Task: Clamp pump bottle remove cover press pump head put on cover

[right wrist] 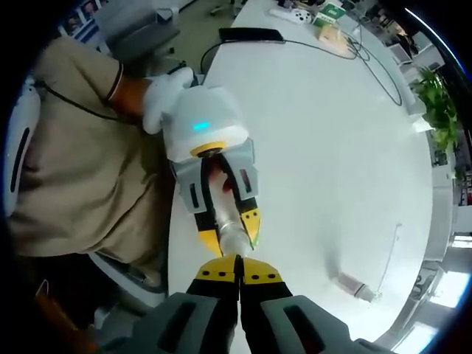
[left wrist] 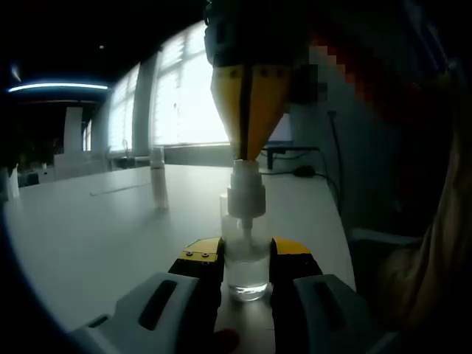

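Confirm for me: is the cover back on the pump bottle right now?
No. In the left gripper view the cover stands apart on the table, while the right gripper presses the bare pump head of the pump bottle.

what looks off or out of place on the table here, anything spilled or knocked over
Nothing spilled. The clear cover stands upright, apart from the pump bottle, as expected with it removed. The left gripper clamps the upright bottle; the right gripper, jaws closed, presses the pump head.

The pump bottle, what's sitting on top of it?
The right gripper, yellow-tipped and shut, presses down on the white pump head of the pump bottle. The left gripper clamps the bottle's sides. The very top of the pump head is covered by the tips.
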The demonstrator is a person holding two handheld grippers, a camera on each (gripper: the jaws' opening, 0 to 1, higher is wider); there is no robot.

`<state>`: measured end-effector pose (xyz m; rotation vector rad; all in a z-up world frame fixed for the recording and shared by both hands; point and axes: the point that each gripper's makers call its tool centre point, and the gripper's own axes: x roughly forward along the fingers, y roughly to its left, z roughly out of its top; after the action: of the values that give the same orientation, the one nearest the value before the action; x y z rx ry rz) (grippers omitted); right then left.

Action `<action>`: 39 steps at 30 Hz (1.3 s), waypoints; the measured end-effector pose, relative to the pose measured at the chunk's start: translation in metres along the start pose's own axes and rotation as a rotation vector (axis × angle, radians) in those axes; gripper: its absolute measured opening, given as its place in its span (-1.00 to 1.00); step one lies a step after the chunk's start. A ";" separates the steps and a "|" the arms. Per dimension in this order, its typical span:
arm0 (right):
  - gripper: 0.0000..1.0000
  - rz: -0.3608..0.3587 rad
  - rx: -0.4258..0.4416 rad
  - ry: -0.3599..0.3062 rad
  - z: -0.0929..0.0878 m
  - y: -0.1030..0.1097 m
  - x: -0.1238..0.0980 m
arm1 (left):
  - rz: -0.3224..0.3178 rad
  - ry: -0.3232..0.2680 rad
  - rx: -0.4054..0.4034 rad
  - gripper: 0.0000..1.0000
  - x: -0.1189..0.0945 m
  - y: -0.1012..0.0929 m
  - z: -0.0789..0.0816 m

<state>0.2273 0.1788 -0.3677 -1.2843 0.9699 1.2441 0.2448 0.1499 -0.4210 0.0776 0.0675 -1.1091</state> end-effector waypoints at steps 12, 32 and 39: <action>-1.00 -0.013 -0.008 -0.002 0.000 0.000 0.000 | 0.000 0.000 0.003 -0.69 0.000 0.001 0.000; -1.00 -0.011 -0.035 -0.035 0.001 -0.003 -0.007 | 0.000 0.000 0.007 -0.69 0.001 0.001 0.000; -1.00 -0.016 -0.032 -0.036 0.000 -0.004 -0.007 | 0.000 0.001 0.007 -0.69 0.001 0.000 0.000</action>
<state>0.2300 0.1784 -0.3606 -1.2875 0.9163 1.2707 0.2454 0.1487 -0.4207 0.0842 0.0640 -1.1092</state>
